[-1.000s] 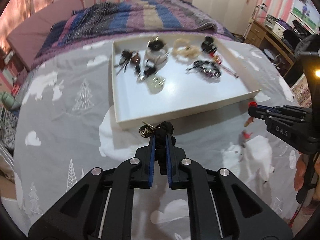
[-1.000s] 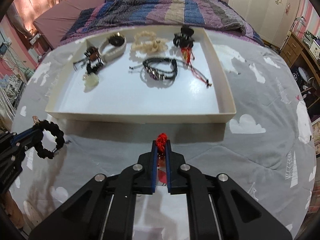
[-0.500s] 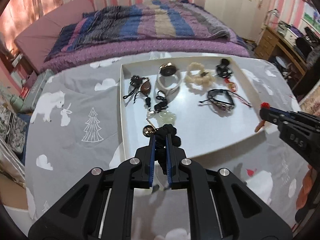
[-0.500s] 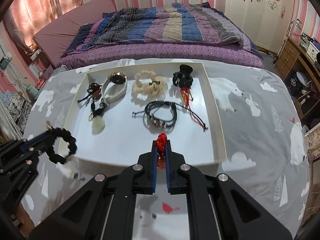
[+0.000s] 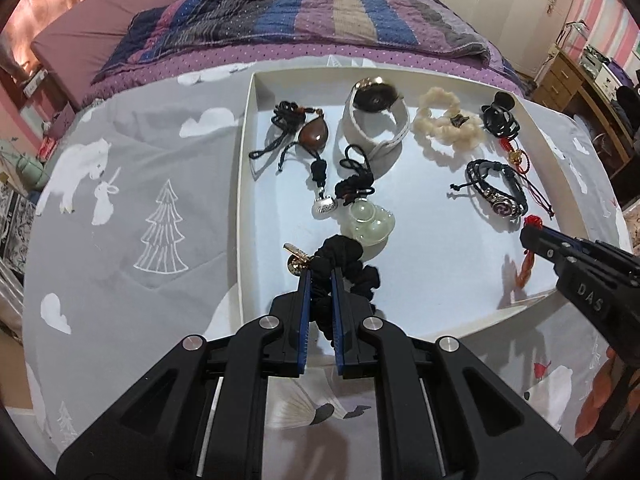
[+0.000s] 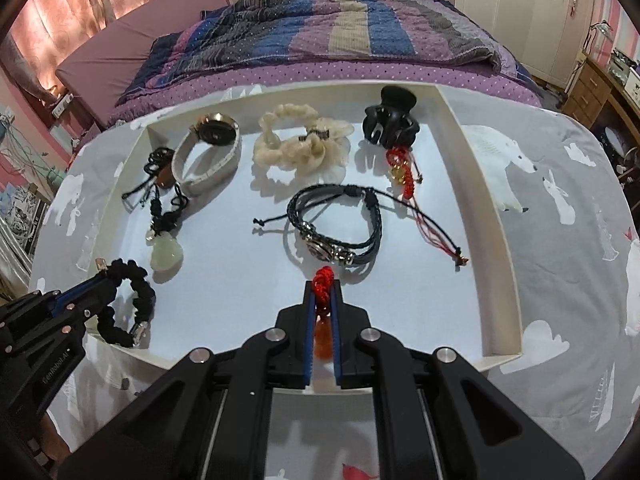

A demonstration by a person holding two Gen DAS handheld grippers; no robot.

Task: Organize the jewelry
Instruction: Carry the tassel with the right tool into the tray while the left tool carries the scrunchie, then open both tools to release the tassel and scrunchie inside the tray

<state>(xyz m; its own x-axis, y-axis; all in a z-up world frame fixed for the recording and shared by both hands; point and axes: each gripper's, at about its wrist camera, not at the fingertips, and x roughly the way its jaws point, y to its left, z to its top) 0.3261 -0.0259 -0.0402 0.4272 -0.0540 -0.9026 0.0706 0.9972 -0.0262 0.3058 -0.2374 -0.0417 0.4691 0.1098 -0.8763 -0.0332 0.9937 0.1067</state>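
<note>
A white tray (image 5: pixel 242 184) (image 6: pixel 500 248) lies on the grey printed bedspread with several pieces of jewelry in it. My left gripper (image 5: pixel 319 276) (image 6: pixel 105 276) is shut on a black scrunchie bracelet (image 5: pixel 352 268) (image 6: pixel 138 294) with a gold charm (image 5: pixel 296 265), held over the tray's near left part. My right gripper (image 6: pixel 323 286) (image 5: pixel 534 229) is shut on a red knotted cord with an orange pendant (image 6: pixel 322 338) (image 5: pixel 527 266), above the tray's near edge. In the tray lie a jade pendant (image 5: pixel 370 222), a white watch (image 6: pixel 208 156), a cream scrunchie (image 6: pixel 298 146), a black braided bracelet (image 6: pixel 338 226) and a black hair claw (image 6: pixel 390 120).
A striped quilt (image 5: pixel 312 12) covers the bed beyond the tray. A brown stone pendant (image 5: pixel 314 136) and a red string bracelet (image 6: pixel 404 170) also lie in the tray. A wooden desk (image 5: pixel 572 80) stands at the right. The tray's near middle (image 6: pixel 240 280) is bare.
Both grippers have moved forward from the bedspread to over the tray's near part, each still holding its piece. The tray now looks larger and closer in both views.
</note>
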